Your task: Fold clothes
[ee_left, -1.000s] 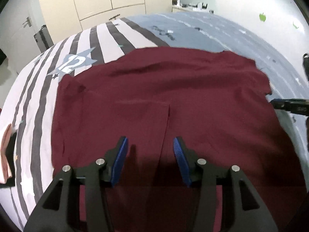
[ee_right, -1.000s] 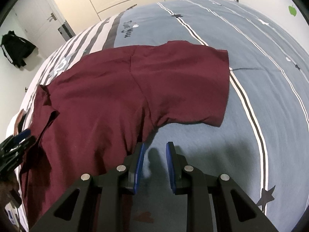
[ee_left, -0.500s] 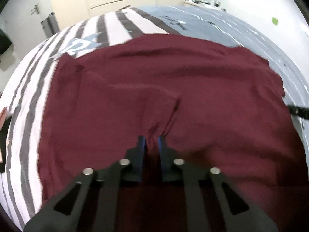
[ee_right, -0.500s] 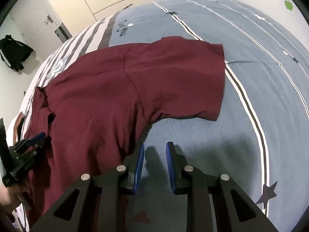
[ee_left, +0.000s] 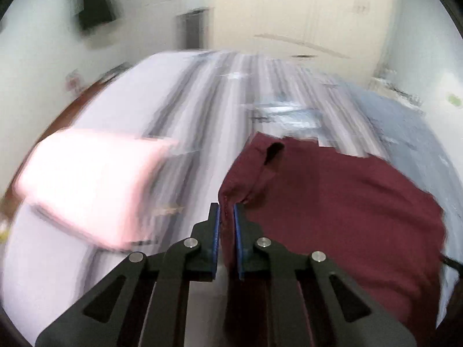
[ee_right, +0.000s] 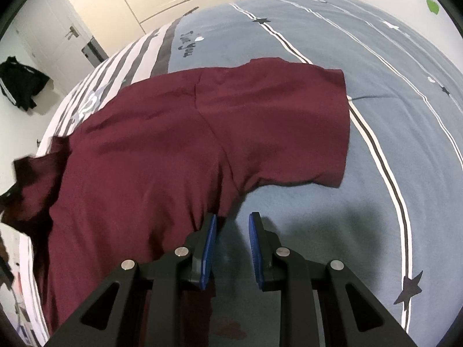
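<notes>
across the bed (ee_right: 390, 66), with its blue-grey and striped cover, lies the maroon shirt (ee_right: 179, 144), spread mostly flat in the right wrist view, one short sleeve (ee_right: 289, 121) laid out toward the blue side

a second ago the left gripper (ee_left: 226, 217) hung with its tongs spread over the middle of the shirt; its jaws have just been closing, and now they are pressed together on a bunched ridge of the maroon cloth, which stands up between the blue pads (ee_left: 215, 231). that view has gone from sharp to streaked, and it now looks along the striped cover toward the wardrobe (ee_left: 318, 14) instead of down on the shirt, with a pale pink folded thing (ee_left: 92, 182) blurred at the left. in the right wrist view the shirt's left edge has lifted and rumpled where it lay smooth before

the right gripper (ee_right: 233, 222) sits where it was, its tongs a little apart, not pinching: one pad at the shirt's side edge below the sleeve, the other over bare cover

my reading: the first fold is under way, the left hand carrying its pinch of cloth, while the right side is not yet taken up
</notes>
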Action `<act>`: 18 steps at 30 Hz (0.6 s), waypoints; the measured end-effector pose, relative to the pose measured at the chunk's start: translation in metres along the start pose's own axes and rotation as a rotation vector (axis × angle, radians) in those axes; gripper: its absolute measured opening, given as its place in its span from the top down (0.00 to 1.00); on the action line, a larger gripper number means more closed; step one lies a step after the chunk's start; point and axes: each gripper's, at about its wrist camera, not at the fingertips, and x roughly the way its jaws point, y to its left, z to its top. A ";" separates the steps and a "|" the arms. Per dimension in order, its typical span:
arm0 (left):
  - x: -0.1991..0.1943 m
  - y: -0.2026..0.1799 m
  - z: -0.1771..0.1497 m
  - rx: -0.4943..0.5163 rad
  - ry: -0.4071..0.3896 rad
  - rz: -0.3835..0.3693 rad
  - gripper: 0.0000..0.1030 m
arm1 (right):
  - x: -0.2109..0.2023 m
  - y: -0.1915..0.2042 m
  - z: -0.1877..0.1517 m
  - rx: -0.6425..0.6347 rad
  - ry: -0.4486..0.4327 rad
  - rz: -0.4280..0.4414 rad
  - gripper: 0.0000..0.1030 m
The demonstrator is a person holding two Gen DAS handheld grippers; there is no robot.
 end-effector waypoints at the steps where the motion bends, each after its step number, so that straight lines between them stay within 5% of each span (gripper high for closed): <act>1: 0.002 0.023 -0.003 -0.025 0.017 0.052 0.92 | 0.000 0.000 0.001 0.005 -0.002 -0.001 0.80; 4: 0.006 0.089 -0.013 -0.098 0.068 0.202 0.92 | 0.000 0.006 0.003 0.009 -0.001 -0.008 0.80; 13: 0.001 0.064 -0.055 -0.100 0.089 0.025 0.88 | 0.001 0.026 0.000 -0.034 0.014 -0.033 0.80; 18: -0.007 0.036 -0.085 -0.092 0.102 -0.106 0.74 | -0.005 0.032 -0.004 -0.046 0.006 -0.038 0.80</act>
